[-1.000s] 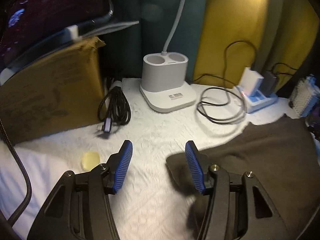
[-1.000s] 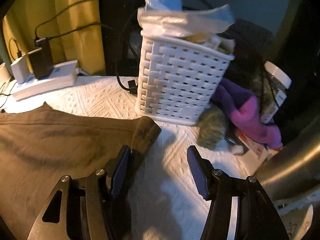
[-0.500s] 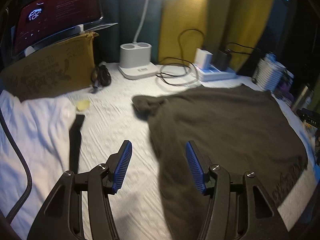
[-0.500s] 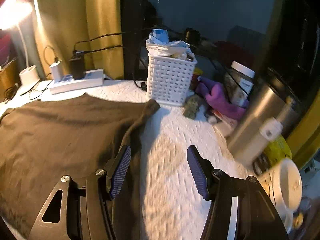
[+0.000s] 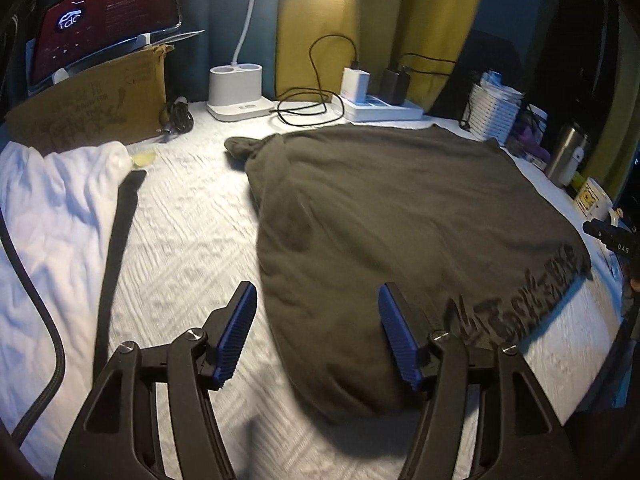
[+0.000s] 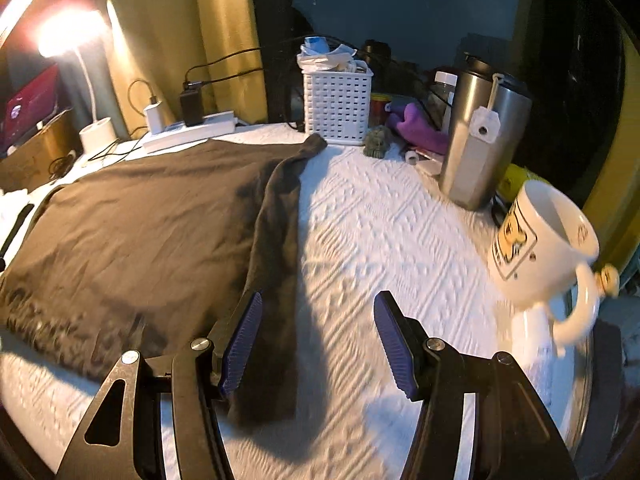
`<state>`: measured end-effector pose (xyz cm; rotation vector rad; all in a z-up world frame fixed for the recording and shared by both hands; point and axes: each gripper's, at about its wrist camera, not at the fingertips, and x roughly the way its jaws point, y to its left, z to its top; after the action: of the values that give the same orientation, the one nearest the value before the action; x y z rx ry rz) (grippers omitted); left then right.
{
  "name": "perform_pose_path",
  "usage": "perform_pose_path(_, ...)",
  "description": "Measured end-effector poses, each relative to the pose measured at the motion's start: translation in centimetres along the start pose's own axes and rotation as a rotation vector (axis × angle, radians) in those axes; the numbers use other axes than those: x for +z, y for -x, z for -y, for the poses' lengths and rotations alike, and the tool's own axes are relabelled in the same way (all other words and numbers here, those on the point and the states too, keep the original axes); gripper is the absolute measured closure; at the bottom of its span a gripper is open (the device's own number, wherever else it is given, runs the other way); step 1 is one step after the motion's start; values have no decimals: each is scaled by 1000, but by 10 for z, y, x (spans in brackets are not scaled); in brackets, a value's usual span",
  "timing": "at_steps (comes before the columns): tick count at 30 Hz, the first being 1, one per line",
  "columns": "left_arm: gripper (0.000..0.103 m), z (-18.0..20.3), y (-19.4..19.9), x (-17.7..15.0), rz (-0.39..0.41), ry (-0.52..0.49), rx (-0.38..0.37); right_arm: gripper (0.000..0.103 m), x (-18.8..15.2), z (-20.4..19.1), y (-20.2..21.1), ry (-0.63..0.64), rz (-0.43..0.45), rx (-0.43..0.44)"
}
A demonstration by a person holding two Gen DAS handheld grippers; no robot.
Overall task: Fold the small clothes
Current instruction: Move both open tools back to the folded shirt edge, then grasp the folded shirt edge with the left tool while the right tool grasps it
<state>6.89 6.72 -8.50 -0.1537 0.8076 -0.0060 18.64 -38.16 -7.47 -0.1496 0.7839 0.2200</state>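
- On the white textured cover [image 5: 192, 240], a dark brown shirt [image 5: 400, 216] lies spread almost flat, its two sleeves folded in along its sides.
- Left gripper [image 5: 316, 340]: its jaws are opening, nothing between them; it hovers over the near left edge of the shirt, not touching it.
- Right gripper [image 6: 318, 344]: jaws apart and empty, over the folded-in right sleeve and the bare cover beside it.
- Done, by my reading: the shirt is laid out and the sleeves are turned in, so the first side folds look finished.
- Left to do: the body is unfolded lengthwise; the near hem with the pale print has yet to be brought up to the collar end, then halved again.
- Nearby clutter: a white mug [image 6: 540, 240] and a steel tumbler [image 6: 476, 136] stand close on the right; a white cloth [image 5: 52, 208] lies at the left.
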Motion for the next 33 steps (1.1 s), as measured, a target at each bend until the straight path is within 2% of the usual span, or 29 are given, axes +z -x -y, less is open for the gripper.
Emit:
perform_pose_path(4, 34, 2, 4, -11, 4, 4, -6, 42, -13, -6, 13, -8, 23, 31)
perform_pose_path(8, 33, 3, 5, -23, -25, -6, -9, 42, -23, -11, 22, -15, 31, 77)
perform_pose_path(12, 33, 4, 7, -32, -58, 0, -54, 43, -37, -13, 22, -18, 4, 96)
perform_pose_path(14, 33, 6, 7, -36, -68, -12, -69, 57, -44, -13, 21, -22, -13, 108)
perform_pose_path(17, 33, 10, 4, -39, -92, -24, -76, 65, -53, -13, 18, -23, -34, 121)
perform_pose_path(21, 34, 14, 4, -43, -102, -34, -88, 69, -57, -20, 12, -3, -48, 114)
perform_pose_path(26, 34, 16, 9, -44, -99, -36, -114, 70, -50, -27, 22, 20, -13, 104)
perform_pose_path(30, 34, 18, 4, -45, -82, -40, -91, 70, -49, -30, 12, 38, -32, 85)
perform_pose_path(31, 34, 18, 3, -44, -80, -41, -90, 73, -51, -30, 7, 40, -43, 67)
perform_pose_path(32, 34, 19, 3, -44, -76, -45, -93, 81, -52, -28, 4, 32, -45, 68)
perform_pose_path(33, 34, 20, 2, -44, -75, -52, -93, 82, -53, -24, 4, 17, -42, 77)
